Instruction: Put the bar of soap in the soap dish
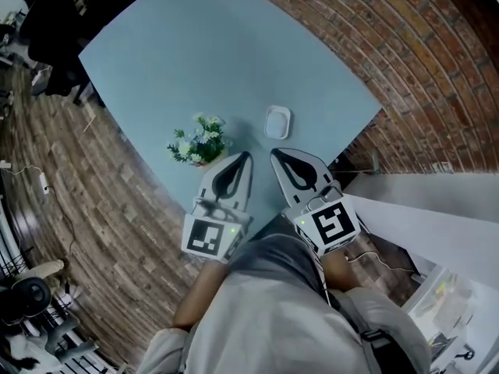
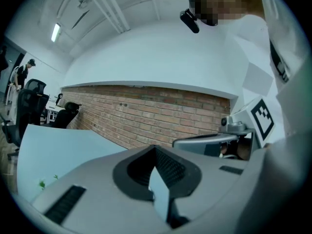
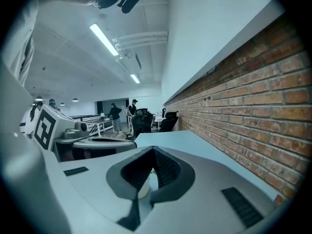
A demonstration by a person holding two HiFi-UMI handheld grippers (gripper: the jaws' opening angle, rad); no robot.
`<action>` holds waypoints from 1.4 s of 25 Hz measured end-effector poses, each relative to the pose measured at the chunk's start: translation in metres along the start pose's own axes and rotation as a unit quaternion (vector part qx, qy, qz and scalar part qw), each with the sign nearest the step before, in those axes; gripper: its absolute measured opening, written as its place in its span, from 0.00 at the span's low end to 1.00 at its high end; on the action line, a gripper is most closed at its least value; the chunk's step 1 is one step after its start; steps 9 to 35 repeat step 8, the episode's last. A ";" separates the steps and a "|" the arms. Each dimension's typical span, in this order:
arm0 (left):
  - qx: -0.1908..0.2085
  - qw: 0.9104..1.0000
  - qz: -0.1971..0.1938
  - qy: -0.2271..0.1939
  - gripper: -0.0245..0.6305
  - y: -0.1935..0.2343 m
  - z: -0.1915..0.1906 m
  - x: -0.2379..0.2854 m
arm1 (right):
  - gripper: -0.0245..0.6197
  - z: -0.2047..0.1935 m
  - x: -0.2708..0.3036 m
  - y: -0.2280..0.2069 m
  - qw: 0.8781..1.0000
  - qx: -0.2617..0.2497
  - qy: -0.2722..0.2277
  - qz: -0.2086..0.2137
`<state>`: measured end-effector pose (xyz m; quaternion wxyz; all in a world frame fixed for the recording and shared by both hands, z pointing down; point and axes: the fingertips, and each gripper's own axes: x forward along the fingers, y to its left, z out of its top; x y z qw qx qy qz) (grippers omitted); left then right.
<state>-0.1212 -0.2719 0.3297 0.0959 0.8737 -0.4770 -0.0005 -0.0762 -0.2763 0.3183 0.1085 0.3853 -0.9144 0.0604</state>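
Note:
A small white soap dish (image 1: 277,121) sits on the pale blue table (image 1: 234,53) near its front corner. Whether a bar of soap lies in it I cannot tell, and I see no bar elsewhere. My left gripper (image 1: 247,157) and right gripper (image 1: 274,155) hover side by side just short of the dish, their tips pointing toward it. Both are shut with nothing held. In the left gripper view the left gripper (image 2: 156,148) has its jaws meeting over bare table. In the right gripper view the right gripper (image 3: 153,148) also has its tips together.
A white pot of flowers (image 1: 200,141) stands left of the dish, close to the left gripper's tip; the same pot (image 3: 141,185) shows through the right jaws. A brick wall (image 3: 253,96) runs along the table's right side. A white ledge (image 1: 437,201) lies right of me.

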 end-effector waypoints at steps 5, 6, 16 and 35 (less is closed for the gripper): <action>0.004 1.000 0.001 -0.009 0.04 0.002 0.025 -0.034 | 0.06 0.021 -0.012 0.024 1.000 -0.002 -0.017 -0.014; 0.007 1.000 0.003 -0.011 0.04 0.004 0.028 -0.041 | 0.06 0.025 -0.013 0.029 1.000 -0.002 -0.019 -0.016; 0.015 1.000 0.006 -0.015 0.04 0.007 0.036 -0.054 | 0.06 0.032 -0.017 0.037 1.000 0.001 -0.025 -0.019; 0.015 1.000 0.006 -0.015 0.04 0.007 0.036 -0.054 | 0.06 0.032 -0.017 0.037 1.000 0.001 -0.025 -0.019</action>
